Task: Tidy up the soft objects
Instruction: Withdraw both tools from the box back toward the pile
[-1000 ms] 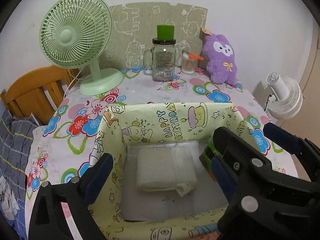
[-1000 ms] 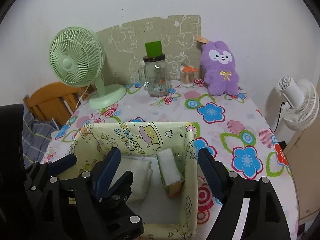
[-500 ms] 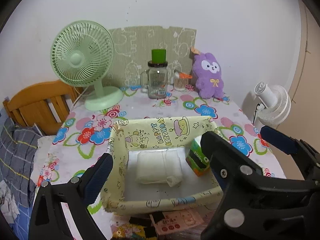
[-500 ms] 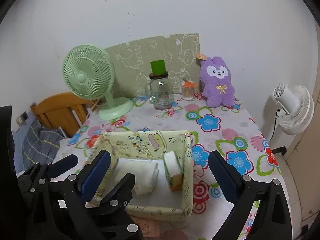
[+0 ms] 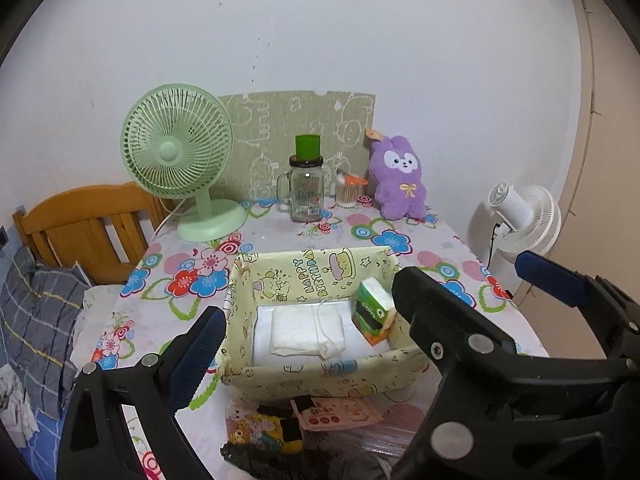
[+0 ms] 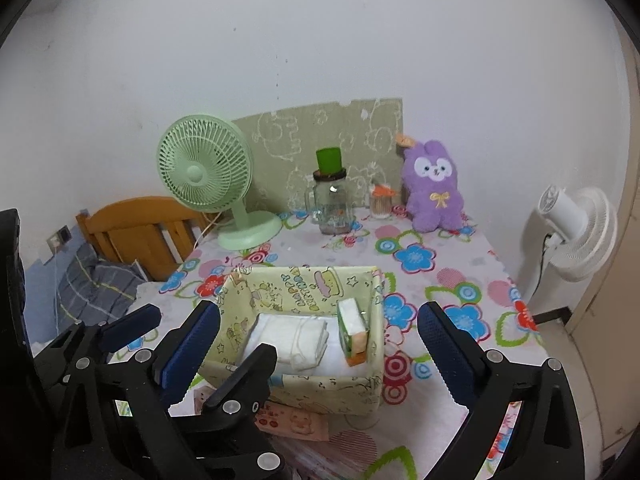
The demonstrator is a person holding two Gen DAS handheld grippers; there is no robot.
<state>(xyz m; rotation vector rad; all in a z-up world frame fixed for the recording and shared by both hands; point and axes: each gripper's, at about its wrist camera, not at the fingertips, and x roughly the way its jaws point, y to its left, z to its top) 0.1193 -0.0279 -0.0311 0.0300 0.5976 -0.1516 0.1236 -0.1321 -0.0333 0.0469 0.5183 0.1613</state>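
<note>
Both tools, left tool [image 5: 308,312] and right tool [image 6: 320,332], are hanging apart, empty. Folded cloth [image 5: 306,334] and tissue pack [image 5: 374,310] are sitting in bin [image 5: 320,376] at surface's near edge; purple plush [image 5: 398,178] is waiting at far edge.

Your floral-clothed desk [image 6: 460,280] carries the yellow fabric bin [image 6: 304,394], green fan [image 6: 250,234], glass jar [image 6: 332,208], swab pot [image 6: 380,204] and purple plush [image 6: 434,188].
</note>
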